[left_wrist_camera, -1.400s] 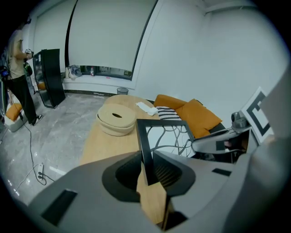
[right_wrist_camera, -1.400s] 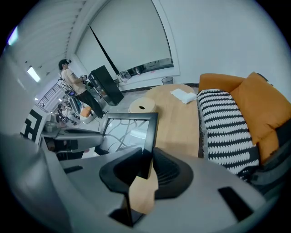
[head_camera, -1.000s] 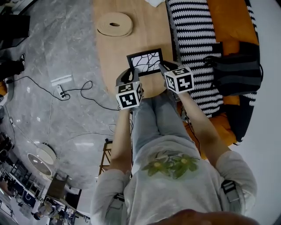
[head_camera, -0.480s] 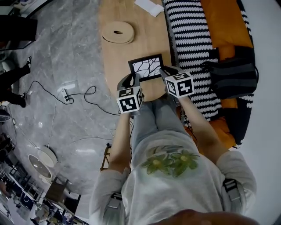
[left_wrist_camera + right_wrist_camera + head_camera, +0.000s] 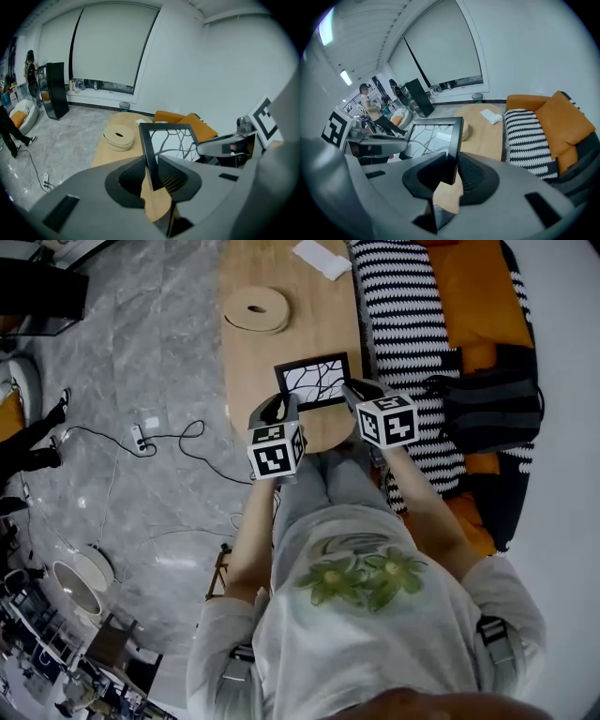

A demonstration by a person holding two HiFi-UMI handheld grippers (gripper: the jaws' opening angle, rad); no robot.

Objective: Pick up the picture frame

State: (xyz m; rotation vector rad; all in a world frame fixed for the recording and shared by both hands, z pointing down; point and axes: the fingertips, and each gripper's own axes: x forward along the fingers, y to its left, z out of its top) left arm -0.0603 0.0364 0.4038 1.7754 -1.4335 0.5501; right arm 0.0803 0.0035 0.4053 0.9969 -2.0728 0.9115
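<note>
Both grippers had come up a bit since a second earlier, picture frame [image 5: 312, 381] with them, over the tabletop's [image 5: 253, 362] near end. Round wooden thing [image 5: 256, 308] sat further back, maybe a lidded box. The left gripper [image 5: 281, 407] had its jaws clamped on the frame's left edge, the right gripper [image 5: 356, 390] on its right edge. Striped sofa [image 5: 403, 324] was close on the right.

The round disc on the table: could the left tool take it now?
Probably not. The left tool is shut on one side of the picture frame, the right tool on the other. Nothing stands between it and the disc, but its jaws are full.
</note>
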